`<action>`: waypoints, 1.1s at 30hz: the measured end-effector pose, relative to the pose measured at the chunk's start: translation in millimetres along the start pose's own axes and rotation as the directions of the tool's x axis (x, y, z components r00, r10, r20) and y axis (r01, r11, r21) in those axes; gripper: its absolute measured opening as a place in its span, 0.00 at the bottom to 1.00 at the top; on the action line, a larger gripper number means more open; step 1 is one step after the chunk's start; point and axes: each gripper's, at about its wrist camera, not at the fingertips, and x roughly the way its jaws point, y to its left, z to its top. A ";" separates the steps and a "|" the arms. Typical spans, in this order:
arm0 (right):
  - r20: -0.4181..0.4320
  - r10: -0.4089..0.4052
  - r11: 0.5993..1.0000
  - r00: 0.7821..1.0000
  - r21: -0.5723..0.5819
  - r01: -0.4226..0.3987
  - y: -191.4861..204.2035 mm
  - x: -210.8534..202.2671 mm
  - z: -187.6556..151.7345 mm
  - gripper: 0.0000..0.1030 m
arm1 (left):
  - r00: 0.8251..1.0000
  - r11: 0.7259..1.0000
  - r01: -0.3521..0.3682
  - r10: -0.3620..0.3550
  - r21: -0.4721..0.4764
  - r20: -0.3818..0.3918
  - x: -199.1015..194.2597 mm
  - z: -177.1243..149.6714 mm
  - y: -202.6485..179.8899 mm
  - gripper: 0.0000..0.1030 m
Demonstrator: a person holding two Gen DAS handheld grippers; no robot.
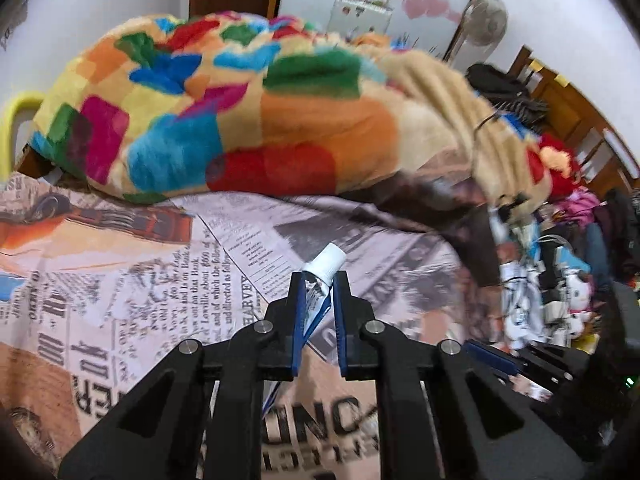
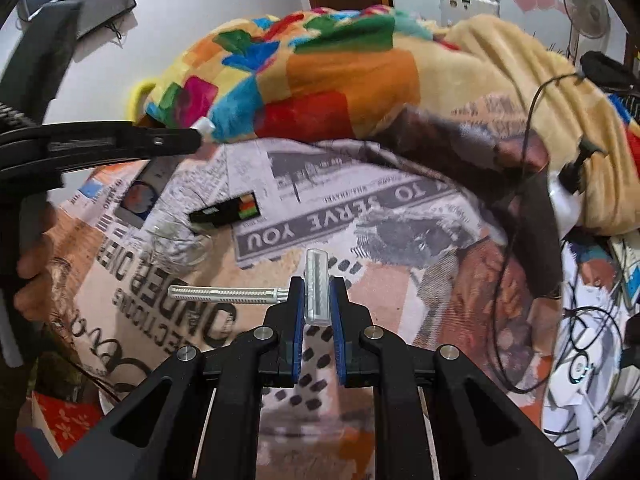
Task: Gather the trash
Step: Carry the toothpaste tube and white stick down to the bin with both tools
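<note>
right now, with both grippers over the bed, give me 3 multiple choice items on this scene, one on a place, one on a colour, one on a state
1. Where does the small black box lie?
A. on the newspaper-print sheet
B. on top of the colourful blanket
C. between the right gripper's fingers

2. What colour is the cap of the tube in the left gripper?
A. red
B. white
C. green

3. What is the state of the right gripper?
A. open and empty
B. shut on nothing
C. shut on the disposable razor

Answers:
1 A, the box rests flat on the printed sheet, in front of the blanket.
2 B, the cap sticking out past the fingertips is white.
3 C, the razor's clear head is pinched between the blue pads, its handle sticking out to the side.
</note>
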 end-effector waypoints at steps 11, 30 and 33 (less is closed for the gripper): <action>0.094 0.009 0.999 0.996 -0.053 -0.004 39.6 -76.8 8.1 0.11 | 0.990 1.000 -0.031 0.030 0.007 0.137 -136.3 -29.0 -14.4 0.12; 0.127 0.134 0.964 0.983 -0.247 -0.099 187.3 -156.4 -44.3 0.11 | 0.949 0.961 -0.198 0.236 -0.191 0.208 -331.9 -201.4 71.0 0.12; 0.109 0.163 0.950 0.981 -0.286 -0.126 219.4 -158.5 -58.2 0.11 | 0.935 0.945 -0.226 0.279 -0.237 0.219 -361.8 -231.6 90.5 0.12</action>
